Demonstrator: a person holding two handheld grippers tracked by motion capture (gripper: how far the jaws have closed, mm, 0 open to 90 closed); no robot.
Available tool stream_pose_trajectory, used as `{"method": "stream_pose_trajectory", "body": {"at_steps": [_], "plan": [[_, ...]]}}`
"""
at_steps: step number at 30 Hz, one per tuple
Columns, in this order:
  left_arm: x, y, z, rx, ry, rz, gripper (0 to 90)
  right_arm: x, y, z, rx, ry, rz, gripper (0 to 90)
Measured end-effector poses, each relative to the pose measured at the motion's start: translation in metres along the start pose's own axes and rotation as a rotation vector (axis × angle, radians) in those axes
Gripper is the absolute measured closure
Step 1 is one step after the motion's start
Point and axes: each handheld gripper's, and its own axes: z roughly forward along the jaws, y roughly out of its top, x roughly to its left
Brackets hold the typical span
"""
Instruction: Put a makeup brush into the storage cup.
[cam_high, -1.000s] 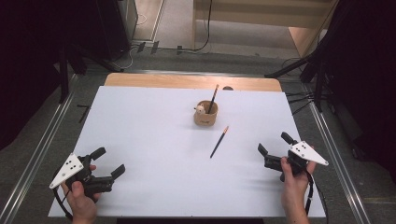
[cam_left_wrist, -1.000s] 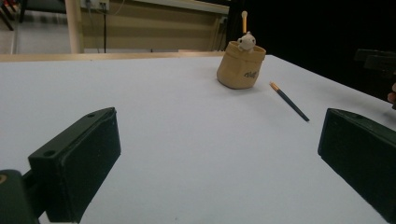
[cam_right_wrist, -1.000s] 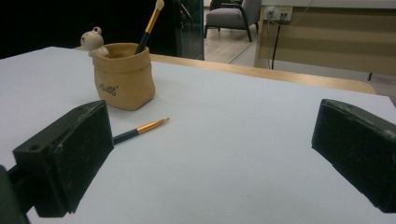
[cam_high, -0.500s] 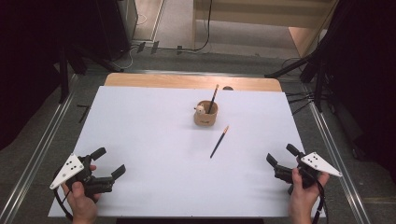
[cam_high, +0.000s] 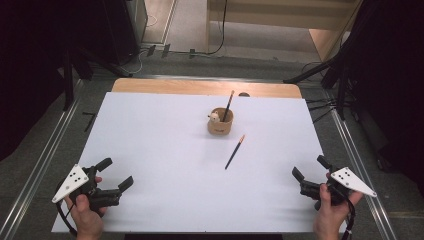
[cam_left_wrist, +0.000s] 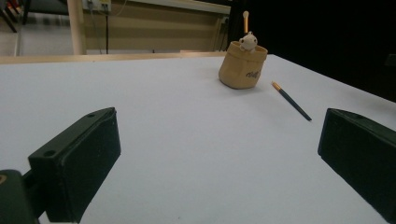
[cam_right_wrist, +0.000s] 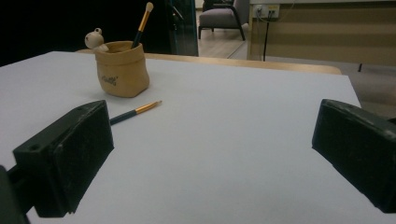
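Right tongs (cam_high: 309, 174) gape (empty); pencil (cam_high: 234, 152) lies diagonally, gold tip toward pouch (cam_high: 220, 122).

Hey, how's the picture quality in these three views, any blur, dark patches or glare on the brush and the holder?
High view: even light on the white table, no glare, dark room edges; the loose brush is small but sharp. Left gripper view: the pouch holder and brush are fairly clear, its own near jaws soft, black background at right. Right gripper view: holder crisp, near jaws blurred, faint shadows.
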Motion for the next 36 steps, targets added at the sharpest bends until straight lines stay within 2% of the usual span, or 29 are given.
{"method": "stream_pose_trajectory", "body": {"at_steps": [3,10,15,19,23,36], "plan": [[0.0,0.0,0.0,-0.001,0.0,-0.001,0.0,0.002,0.0,-0.002,-0.019,0.017,0.005,0.0],[0.0,0.0,0.0,-0.002,0.001,-0.001,0.0,0.005,0.001,-0.003,-0.012,0.056,0.003,0.0],[0.001,0.001,0.0,-0.003,0.0,-0.001,0.0,0.009,0.004,-0.003,-0.005,0.043,0.01,0.0],[0.0,0.0,0.001,0.0,-0.003,-0.001,0.0,0.013,0.008,-0.003,-0.004,0.054,0.01,0.0],[0.0,0.001,0.002,0.0,-0.009,0.001,0.0,0.017,0.013,0.001,0.004,0.061,0.012,0.0],[0.002,0.002,0.002,-0.001,-0.014,0.006,0.0,0.036,0.026,0.029,0.034,0.084,0.021,0.0]]}}
